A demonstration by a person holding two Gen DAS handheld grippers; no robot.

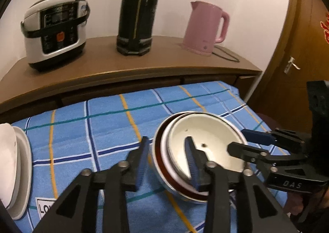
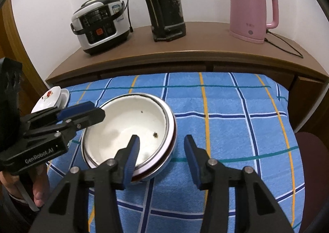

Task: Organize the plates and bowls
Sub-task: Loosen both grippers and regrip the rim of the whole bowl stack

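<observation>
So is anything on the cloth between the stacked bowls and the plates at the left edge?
Nothing visible. Between the stacked bowls and the plates lies only bare checked cloth. The left gripper straddles the stack's near rim, jaws apart.

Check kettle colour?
Pink; the kettle shows best in the right wrist view.

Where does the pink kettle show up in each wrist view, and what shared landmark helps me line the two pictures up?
Left wrist view: pink kettle upper right of centre, on the wooden sideboard.
Right wrist view: pink kettle far upper right, on the same sideboard.
Shared landmark: the tall black flask stands to the kettle's left in both.
</observation>
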